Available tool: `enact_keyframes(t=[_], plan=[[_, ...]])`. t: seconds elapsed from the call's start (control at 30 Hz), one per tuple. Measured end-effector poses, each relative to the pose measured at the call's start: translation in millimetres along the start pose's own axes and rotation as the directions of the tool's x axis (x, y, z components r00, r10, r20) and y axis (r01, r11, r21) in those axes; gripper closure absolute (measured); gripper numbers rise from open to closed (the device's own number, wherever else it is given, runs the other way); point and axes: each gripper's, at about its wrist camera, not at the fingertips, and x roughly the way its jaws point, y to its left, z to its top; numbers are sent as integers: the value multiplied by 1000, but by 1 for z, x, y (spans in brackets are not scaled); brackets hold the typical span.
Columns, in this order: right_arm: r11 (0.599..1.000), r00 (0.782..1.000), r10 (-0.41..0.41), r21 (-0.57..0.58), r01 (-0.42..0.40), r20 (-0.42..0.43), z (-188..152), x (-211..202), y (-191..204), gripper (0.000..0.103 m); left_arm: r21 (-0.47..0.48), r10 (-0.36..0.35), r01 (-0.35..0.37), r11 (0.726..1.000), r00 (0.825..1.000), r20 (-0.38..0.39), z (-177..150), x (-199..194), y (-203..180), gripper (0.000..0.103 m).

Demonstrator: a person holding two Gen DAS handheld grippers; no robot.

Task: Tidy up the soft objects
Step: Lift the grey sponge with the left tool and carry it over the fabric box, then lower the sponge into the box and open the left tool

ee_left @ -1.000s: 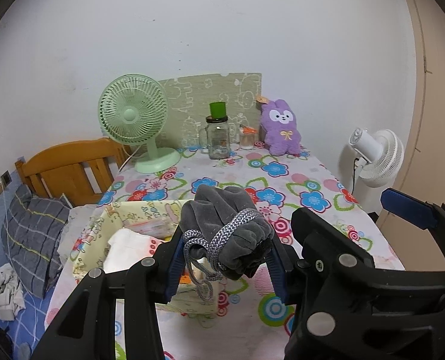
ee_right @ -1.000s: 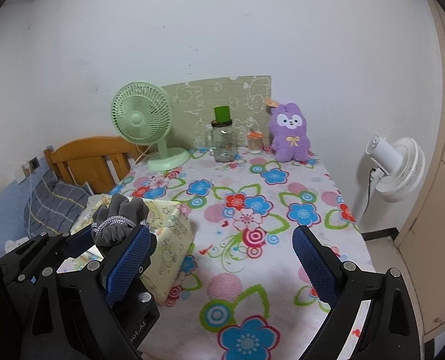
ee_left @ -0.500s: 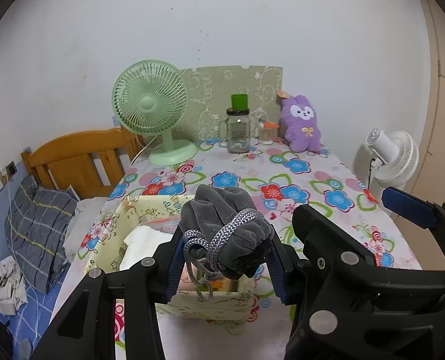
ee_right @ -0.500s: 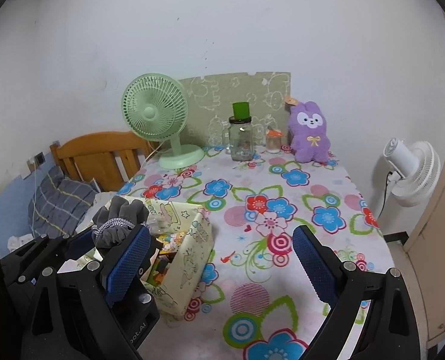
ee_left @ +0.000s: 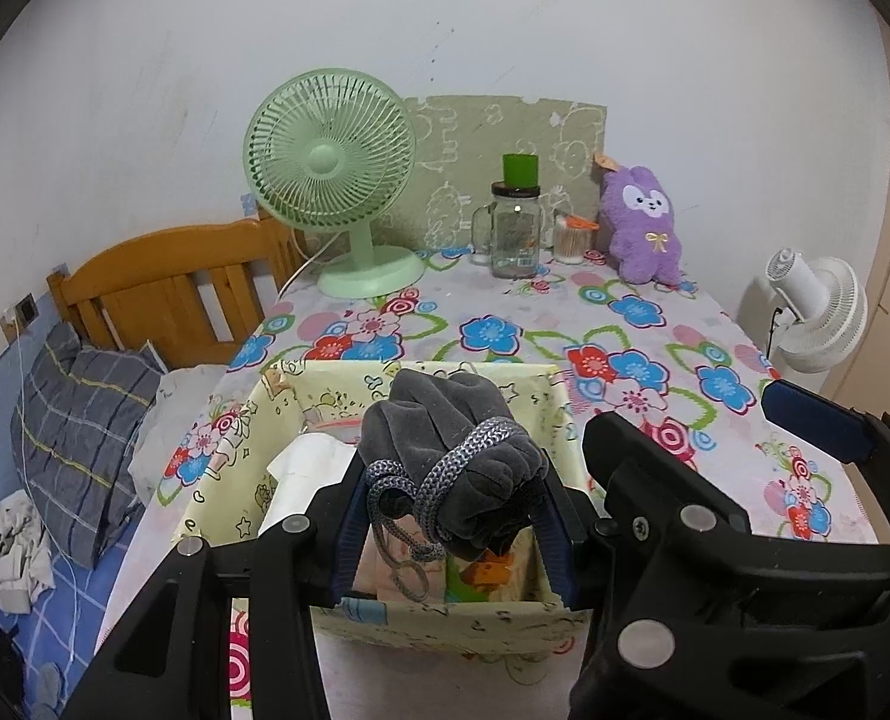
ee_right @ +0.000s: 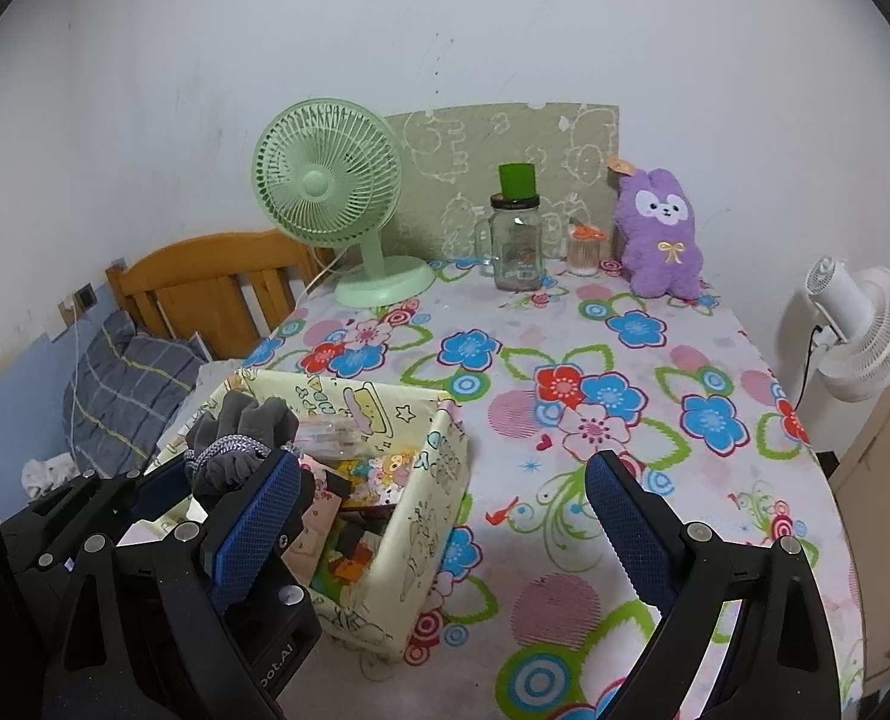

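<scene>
Left gripper (ee_left: 454, 501) clamped on grey drawstring pouch (ee_left: 451, 450), pouch bunched upright between pads, cord loops dangling. Fabric box (ee_left: 541, 396) sits directly below and ahead, open top up; drop is straight down. Right gripper (ee_right: 438, 531) jaws wide apart, empty, beside box over tablecloth (ee_right: 625, 360). Only legible writing: partial "pot.AI" on the black gripper body in the right wrist view.

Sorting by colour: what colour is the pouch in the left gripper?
Grey pouch, with a lighter braided cord; clearest in the left wrist view.

Matt velvety grey cloth pouch (ee_left: 457, 456) with braided cord (ee_left: 445, 474) — printed fabric box (ee_left: 445, 618) — glossy glass jar (ee_left: 515, 234).
</scene>
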Motion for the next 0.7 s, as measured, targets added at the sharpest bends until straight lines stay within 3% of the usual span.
enact_keyframes(t=[0.6, 0.63, 0.7], plan=[[998, 995, -39, -49, 35, -87, -9, 52, 10, 5, -62, -44, 37, 997, 991, -127, -17, 51, 17, 50], [998, 995, -42, -50, 38, -92, -10, 54, 10, 5, -64, -45, 37, 997, 990, -132, -17, 53, 18, 49], [998, 994, -46, -53, 40, -101, -12, 56, 10, 5, -61, -44, 36, 998, 990, -134, -18, 55, 17, 34]])
